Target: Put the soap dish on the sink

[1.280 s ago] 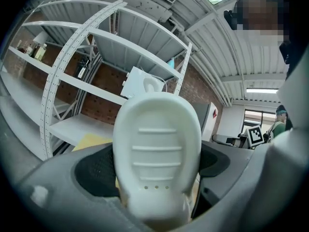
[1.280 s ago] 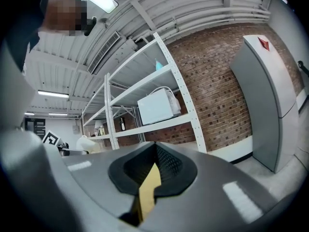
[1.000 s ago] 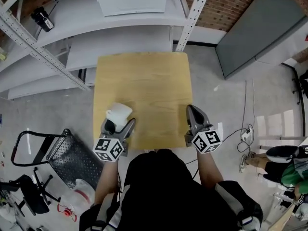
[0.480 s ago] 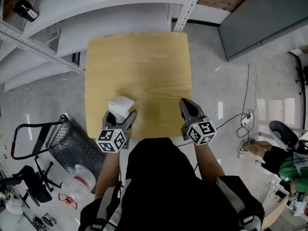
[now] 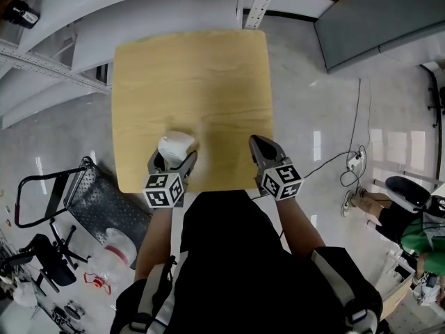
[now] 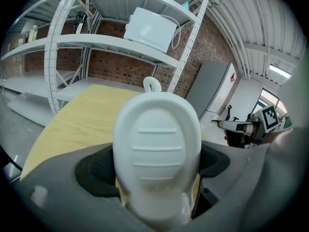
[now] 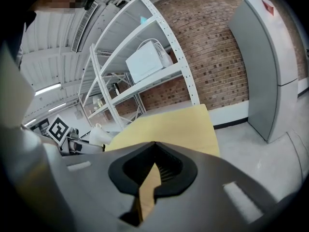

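As I lean over the near edge of the wooden surface point(image 5: 195, 82), my left tongs point(image 5: 174, 161) pinch the white soap dish point(image 5: 175, 147) between their two jaws. From the left gripper view, the soap dish point(image 6: 157, 149) stands upright in the left tongs point(image 6: 155, 167), its oval face with four raised ridges turned toward the camera and a small loop point(image 6: 152, 84) sticking up at its top. Seen from the head view, the dish sits over the near-left part of the surface, close to the front edge; I cannot tell whether its underside touches the wood.

My right tongs point(image 5: 259, 145) are pressed together with nothing between them, over the near-right part of the surface, well apart from the dish. In the right gripper view, the right tongs point(image 7: 153, 166) meet at their tips, with only a thin slit of wood showing lower down, and the dish point(image 7: 99, 135) appears off to the left.

Beyond the far edge of the surface stands a white metal shelving rack point(image 6: 63, 37) against a brick wall point(image 7: 222, 42), with a white box-shaped appliance point(image 6: 149, 28) on one shelf. A grey cabinet point(image 7: 270, 57) stands to the right.
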Demonstrator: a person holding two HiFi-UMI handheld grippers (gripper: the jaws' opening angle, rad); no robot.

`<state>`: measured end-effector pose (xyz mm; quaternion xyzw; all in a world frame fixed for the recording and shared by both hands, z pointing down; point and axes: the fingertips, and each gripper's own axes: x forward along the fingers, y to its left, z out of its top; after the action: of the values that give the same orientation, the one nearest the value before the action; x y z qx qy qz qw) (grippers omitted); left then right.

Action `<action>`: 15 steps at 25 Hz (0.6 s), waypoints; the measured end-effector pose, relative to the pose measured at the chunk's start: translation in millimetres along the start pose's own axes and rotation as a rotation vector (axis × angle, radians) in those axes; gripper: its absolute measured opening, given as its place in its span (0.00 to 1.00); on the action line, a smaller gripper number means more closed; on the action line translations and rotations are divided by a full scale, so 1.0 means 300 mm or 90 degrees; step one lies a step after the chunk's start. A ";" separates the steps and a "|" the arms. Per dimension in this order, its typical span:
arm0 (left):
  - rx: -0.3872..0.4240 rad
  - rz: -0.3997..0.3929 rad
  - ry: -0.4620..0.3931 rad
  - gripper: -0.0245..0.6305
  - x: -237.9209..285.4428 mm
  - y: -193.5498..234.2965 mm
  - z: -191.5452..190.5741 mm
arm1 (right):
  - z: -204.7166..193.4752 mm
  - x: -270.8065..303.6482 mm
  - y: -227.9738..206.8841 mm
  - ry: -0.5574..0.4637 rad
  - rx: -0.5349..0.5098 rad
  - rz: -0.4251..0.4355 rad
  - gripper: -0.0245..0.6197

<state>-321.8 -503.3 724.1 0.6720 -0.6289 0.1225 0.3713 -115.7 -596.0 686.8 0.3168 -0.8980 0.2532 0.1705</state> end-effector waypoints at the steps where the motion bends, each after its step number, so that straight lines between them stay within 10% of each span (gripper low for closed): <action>1: 0.004 0.000 0.011 0.75 0.009 0.000 -0.007 | -0.007 0.005 -0.001 0.006 0.000 -0.001 0.05; 15: 0.092 0.037 0.218 0.75 0.127 0.002 -0.131 | -0.073 0.013 -0.026 0.058 0.004 -0.022 0.05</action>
<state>-303.8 -506.3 775.6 0.6479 -0.5652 0.2906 0.4200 -110.3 -590.8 709.2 0.3208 -0.8830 0.2674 0.2142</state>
